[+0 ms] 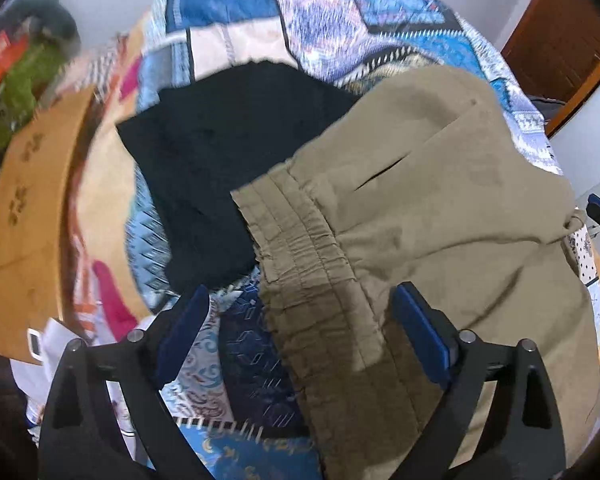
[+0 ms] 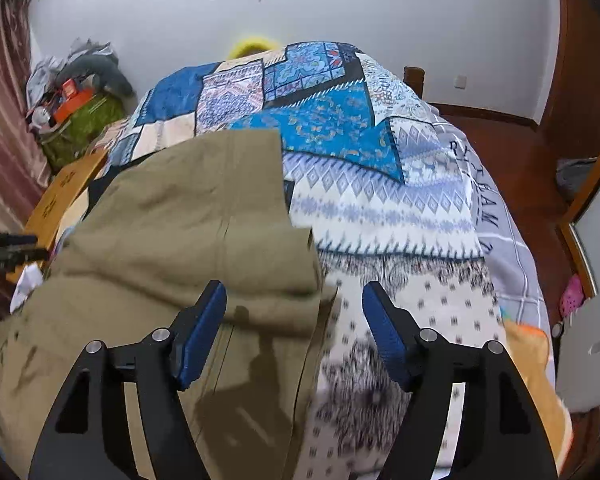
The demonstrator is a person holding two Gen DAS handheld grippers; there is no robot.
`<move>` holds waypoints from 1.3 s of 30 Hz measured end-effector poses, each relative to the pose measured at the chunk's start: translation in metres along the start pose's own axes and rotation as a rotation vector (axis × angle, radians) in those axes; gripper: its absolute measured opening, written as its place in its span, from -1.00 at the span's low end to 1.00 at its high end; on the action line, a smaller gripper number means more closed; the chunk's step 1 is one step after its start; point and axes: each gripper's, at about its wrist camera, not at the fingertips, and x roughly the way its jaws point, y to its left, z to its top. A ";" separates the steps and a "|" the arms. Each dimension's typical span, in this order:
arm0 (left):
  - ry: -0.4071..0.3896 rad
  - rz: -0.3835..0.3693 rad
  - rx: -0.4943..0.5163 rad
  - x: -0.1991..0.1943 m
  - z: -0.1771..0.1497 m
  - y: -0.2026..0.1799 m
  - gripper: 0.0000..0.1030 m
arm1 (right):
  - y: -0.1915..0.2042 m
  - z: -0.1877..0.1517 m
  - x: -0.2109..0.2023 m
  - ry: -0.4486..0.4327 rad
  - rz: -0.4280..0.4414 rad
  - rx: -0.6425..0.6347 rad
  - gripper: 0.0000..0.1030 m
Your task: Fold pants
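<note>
Khaki pants (image 1: 440, 208) lie folded over on a patterned bedspread (image 1: 320, 32), their elastic waistband (image 1: 300, 272) running down between my left fingers. My left gripper (image 1: 302, 312) hovers open above that waistband, its blue pads clear of the cloth. In the right wrist view the same khaki pants (image 2: 188, 216) fill the left half, with a folded edge near the middle. My right gripper (image 2: 294, 300) stands open over that edge, nothing pinched between its blue pads (image 2: 204, 332).
A black garment (image 1: 228, 152) lies folded beside the khaki pants. A wooden bed frame (image 1: 28, 208) runs along the left. A heap of clutter (image 2: 76, 96) sits by the wall. Bare bedspread (image 2: 400, 208) stretches to the right, with a wooden floor (image 2: 512, 148) beyond.
</note>
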 end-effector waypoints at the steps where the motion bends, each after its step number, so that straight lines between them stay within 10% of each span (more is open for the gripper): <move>1: 0.012 -0.012 -0.004 0.005 0.000 0.000 0.83 | -0.003 0.004 0.010 0.019 0.012 0.011 0.30; 6: 0.031 -0.053 -0.019 0.019 -0.002 0.000 0.84 | -0.003 0.006 0.043 0.113 0.066 0.047 0.26; 10: 0.029 -0.091 -0.043 0.024 -0.004 0.005 0.85 | 0.000 0.001 0.056 0.135 0.094 0.059 -0.23; 16: -0.018 0.062 0.041 0.023 -0.003 -0.001 0.69 | 0.010 -0.007 0.055 0.098 0.021 -0.051 -0.65; 23: -0.075 0.157 0.079 0.023 -0.008 -0.003 0.70 | 0.022 -0.010 0.064 0.087 -0.067 -0.155 -0.72; 30: -0.018 0.072 0.021 0.026 -0.001 0.011 0.77 | 0.027 -0.006 0.065 0.128 -0.095 -0.171 -0.70; 39: -0.075 0.143 0.101 -0.017 0.006 0.004 0.77 | 0.027 0.022 0.018 0.026 -0.065 -0.115 -0.29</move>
